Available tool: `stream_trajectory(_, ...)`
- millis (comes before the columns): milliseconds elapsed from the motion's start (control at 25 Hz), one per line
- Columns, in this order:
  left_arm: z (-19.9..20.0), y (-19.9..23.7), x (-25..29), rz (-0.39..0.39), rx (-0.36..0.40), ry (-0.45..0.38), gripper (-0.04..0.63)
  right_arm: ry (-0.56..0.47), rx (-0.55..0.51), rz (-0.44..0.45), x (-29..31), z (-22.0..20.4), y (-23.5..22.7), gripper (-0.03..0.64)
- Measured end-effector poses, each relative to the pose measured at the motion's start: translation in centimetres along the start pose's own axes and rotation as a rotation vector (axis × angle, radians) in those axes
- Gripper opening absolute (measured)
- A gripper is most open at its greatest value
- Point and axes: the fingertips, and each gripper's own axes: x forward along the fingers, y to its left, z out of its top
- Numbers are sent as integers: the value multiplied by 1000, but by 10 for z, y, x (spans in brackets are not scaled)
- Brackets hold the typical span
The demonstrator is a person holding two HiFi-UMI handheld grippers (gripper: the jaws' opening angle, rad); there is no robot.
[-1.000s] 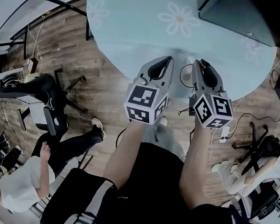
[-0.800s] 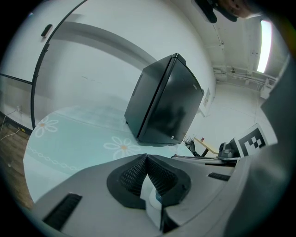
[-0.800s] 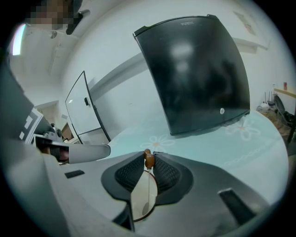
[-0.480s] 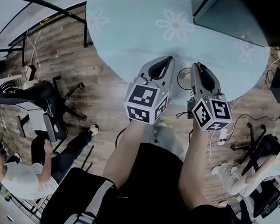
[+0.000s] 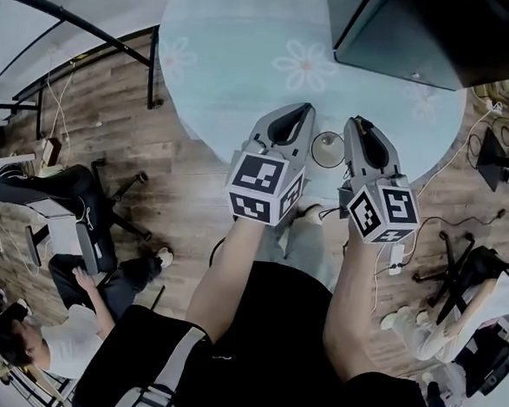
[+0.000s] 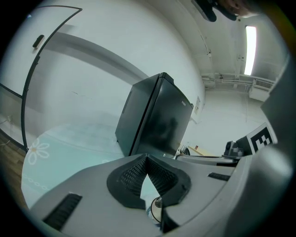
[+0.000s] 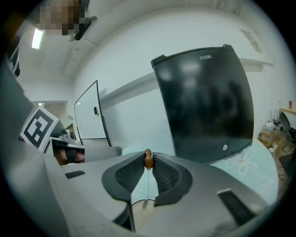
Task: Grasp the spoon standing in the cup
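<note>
The right gripper point(image 7: 148, 155) has just been closing its jaws, and they now pinch the spoon point(image 7: 148, 161) by the brown knob at its top. In the right gripper view the knob sits at the very tips of the two ribbed pads, just above the middle of the frame. The thin shaft hangs straight down from it through the gap between the jaws. The small bowl point(image 7: 144, 204) is at the bottom, level with a dark curved rim. Whether the bowl is inside the cup cannot be told.

The left gripper point(image 6: 147, 157) has its jaws together at the tips, with nothing between the pads. Through the narrow triangular gap below the tips, low in the left gripper view, part of the cup shows on the table.

In the head view the two grippers sit side by side at centre frame, both pointing toward the top. The cup point(image 5: 328, 149) stands between them, nearer the right gripper's tip, close to the table's near edge. The spoon is too thin to make out there.

The round pale blue table point(image 5: 228, 83), printed with flowers, fills the upper middle. A black fridge point(image 5: 405, 35) stands on it at the upper right. Wood floor point(image 5: 178, 184) lies around it, and a seated person point(image 5: 63, 333) is at the lower left.
</note>
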Motion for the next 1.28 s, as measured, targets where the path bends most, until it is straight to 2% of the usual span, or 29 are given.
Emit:
stream_trajectory(400, 56, -20, -6, -16, 54, -115, 9, -99, -85, 46, -9, 59, 11, 55)
stream_trajectory(800, 115, -20, -15, -3, 134, -232, 9, -214, -167, 78, -10, 113, 23, 55)
stream_trajectory(1280, 148, -32, -10, -23, 205, -260, 9, -295, -185, 80, -15, 148, 19, 55)
